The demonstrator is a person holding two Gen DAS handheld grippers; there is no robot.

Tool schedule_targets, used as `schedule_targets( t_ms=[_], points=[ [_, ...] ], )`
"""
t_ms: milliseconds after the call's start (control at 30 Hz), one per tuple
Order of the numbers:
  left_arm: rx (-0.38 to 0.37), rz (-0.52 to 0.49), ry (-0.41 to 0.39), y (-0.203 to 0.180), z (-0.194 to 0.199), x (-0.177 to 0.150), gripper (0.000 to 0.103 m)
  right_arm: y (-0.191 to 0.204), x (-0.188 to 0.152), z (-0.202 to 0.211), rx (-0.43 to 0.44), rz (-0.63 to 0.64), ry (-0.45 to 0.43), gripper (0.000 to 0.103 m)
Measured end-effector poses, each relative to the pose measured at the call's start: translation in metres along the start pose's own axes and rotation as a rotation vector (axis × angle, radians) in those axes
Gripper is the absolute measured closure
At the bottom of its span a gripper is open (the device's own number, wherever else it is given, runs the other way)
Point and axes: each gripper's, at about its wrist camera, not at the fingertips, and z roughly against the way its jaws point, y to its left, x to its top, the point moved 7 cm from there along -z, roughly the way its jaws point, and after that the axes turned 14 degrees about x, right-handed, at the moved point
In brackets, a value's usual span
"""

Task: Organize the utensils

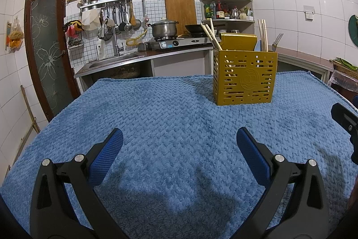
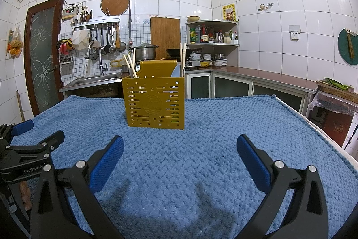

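Observation:
A mustard-yellow slotted utensil holder (image 1: 244,77) (image 2: 154,102) stands upright at the far side of the blue towel-covered table (image 1: 156,122) (image 2: 212,138). Wooden chopsticks (image 1: 210,35) (image 2: 131,67) lean out of its left compartment, more chopsticks (image 1: 263,34) (image 2: 183,57) stand on the right, and a fork (image 1: 276,41) rises at its right rear. My left gripper (image 1: 179,140) hovers open over bare towel, well short of the holder. My right gripper (image 2: 180,146) is also open and empty, the holder ahead and slightly left. The left gripper (image 2: 33,133) shows at the right wrist view's left edge.
Behind the table runs a kitchen counter with a sink (image 1: 111,59), a gas stove with a pot (image 1: 164,28) and a wok. A brown door (image 1: 44,44) is at the left. A low cabinet counter (image 2: 257,82) runs along the right wall.

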Motion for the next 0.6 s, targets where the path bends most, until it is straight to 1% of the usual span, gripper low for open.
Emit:
schedule_targets(
  t_ms=[600],
  points=[
    [0.003, 0.000, 0.003, 0.0011, 0.0004, 0.0003, 0.005, 0.0002, 0.0000, 0.0000, 0.000, 0.000, 0.000, 0.004]
  ],
)
